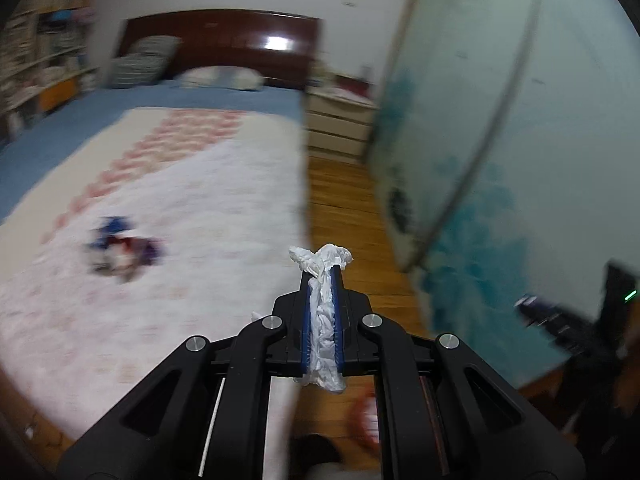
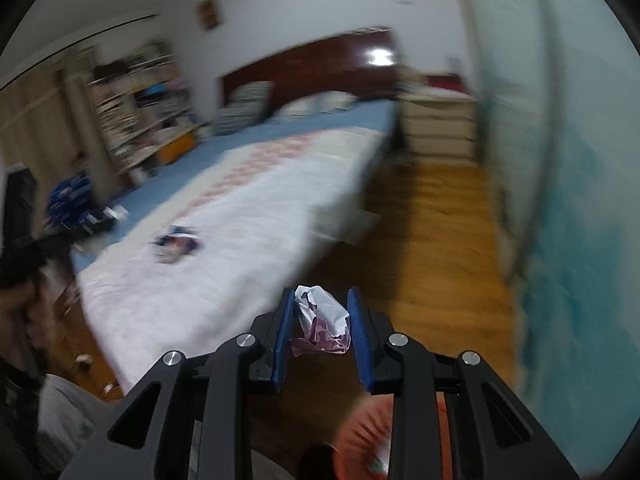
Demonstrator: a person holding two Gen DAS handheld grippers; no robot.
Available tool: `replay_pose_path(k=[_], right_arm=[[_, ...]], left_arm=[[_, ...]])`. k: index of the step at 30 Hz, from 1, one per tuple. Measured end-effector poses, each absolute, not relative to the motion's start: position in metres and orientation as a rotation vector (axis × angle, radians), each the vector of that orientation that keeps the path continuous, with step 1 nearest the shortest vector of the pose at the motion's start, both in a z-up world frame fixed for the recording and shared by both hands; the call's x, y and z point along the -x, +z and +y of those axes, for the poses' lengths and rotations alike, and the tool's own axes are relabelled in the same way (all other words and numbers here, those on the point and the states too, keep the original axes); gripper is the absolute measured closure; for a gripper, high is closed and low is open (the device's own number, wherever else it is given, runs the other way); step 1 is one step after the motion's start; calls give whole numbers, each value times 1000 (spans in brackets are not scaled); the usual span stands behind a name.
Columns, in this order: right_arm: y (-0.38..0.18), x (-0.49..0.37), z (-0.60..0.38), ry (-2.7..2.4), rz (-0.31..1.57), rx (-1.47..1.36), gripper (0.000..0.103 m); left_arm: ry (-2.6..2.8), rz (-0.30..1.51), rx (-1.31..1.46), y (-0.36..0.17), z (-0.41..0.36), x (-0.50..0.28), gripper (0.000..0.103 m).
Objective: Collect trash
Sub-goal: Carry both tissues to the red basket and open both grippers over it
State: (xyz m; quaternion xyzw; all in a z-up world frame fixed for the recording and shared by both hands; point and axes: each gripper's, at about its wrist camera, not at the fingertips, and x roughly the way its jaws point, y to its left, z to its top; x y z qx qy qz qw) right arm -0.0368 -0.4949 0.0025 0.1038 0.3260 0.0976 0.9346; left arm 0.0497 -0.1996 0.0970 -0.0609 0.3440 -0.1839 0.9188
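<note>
My left gripper (image 1: 323,274) is shut on a crumpled white tissue (image 1: 325,320), held in the air over the bed's edge and the wooden floor. My right gripper (image 2: 320,300) holds a crumpled white and purple wrapper (image 2: 322,322) between its blue pads (image 2: 282,336), its jaws partly closed against it, above the floor beside the bed. A blue, red and white crumpled wrapper (image 1: 122,248) lies on the white bedspread (image 1: 180,208); it also shows in the right wrist view (image 2: 176,245). An orange-red bin (image 2: 366,440) is blurred below the right gripper.
A bed with a dark headboard (image 1: 224,36) fills the left. A strip of wooden floor (image 1: 344,208) runs between the bed and a teal-patterned wardrobe door (image 1: 500,140). A white nightstand (image 1: 340,124) stands at the far end. Shelves (image 2: 140,112) line the far left wall.
</note>
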Motion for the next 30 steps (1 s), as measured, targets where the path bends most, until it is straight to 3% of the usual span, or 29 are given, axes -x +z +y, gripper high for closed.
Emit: replay_pose_path(k=[4, 7, 14, 18, 26, 27, 28, 29, 30], right_arm=[[-49, 76, -561, 60, 744, -329, 74], [-84, 103, -588, 14, 784, -402, 74], [-186, 107, -597, -18, 945, -481, 74], [-212, 103, -593, -8, 971, -521, 74], [-221, 90, -585, -15, 971, -527, 71], [-220, 91, -586, -24, 961, -528, 69], [-217, 94, -588, -28, 953, -529, 60], [-213, 95, -591, -41, 940, -531, 48], [-211, 96, -594, -48, 932, -536, 44]], left_arm=[[-527, 736, 131, 80, -277, -54, 95], [-610, 863, 83, 36, -345, -58, 95], [-675, 1251, -144, -126, -457, -53, 95], [-684, 1281, -276, -152, -474, -46, 95], [-682, 1339, -279, -168, -473, -48, 93], [-675, 1354, -276, -171, -472, -49, 90], [-671, 1363, -275, -171, -472, -47, 86], [-667, 1370, -271, -172, -471, -47, 72], [-665, 1372, -262, -172, -470, -47, 50]])
